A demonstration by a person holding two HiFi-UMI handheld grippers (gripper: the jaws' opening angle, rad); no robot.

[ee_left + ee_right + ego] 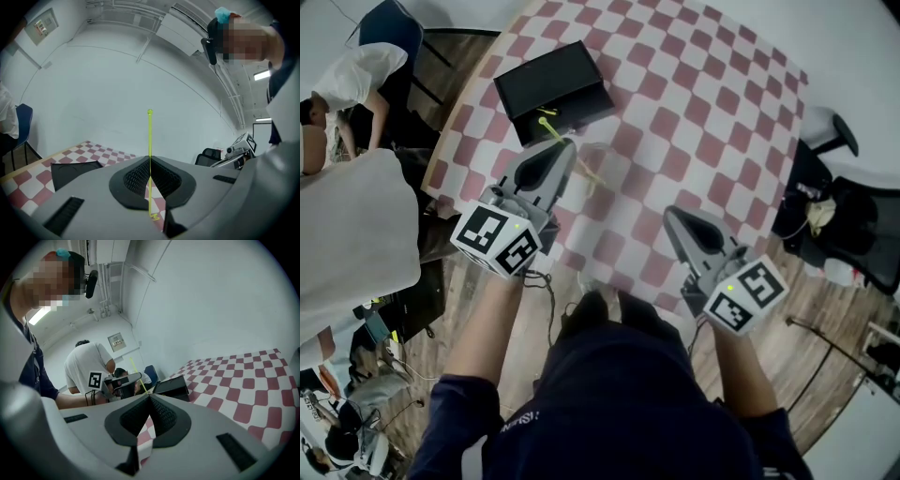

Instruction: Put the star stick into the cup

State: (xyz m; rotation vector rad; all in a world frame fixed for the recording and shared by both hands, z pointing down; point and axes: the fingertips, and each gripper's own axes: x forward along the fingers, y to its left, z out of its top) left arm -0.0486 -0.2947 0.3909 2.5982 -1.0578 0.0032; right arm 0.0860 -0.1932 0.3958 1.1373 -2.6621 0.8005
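Both forearms reach forward over the near edge of the checked table (703, 103), the left gripper (565, 148) farther out than the right gripper (671, 215). Each gripper points away from the body, its marker cube nearest the wrist. The left one angles toward the black box (553, 84) at the table's far left. The right one hangs above the near squares, well apart from the box.

The left gripper's jaws are pressed together on the star stick (547, 125), which crosses them near their tips. The head view shows one end slanting out toward the box and the other end trailing back over the cloth. The left gripper view alone shows how the stick sits. It stands straight up out of the closed pads, with a small bead at the top and a zigzag shape (the star end, seen nearly edge-on) hanging below the jaws.

The right gripper's jaws meet at their tips with nothing between them, and only checked cloth shows through the slit beneath. Its view also catches the other gripper side-on, the stick rising from it as a thin slanted line.

The cloth is matte, in red and white squares. The box is flat-topped, rectangular and dull black. The gripper shells are smooth grey plastic and their pads are black with a fine ribbed grain. The stick is thin, glossy and yellow-green.
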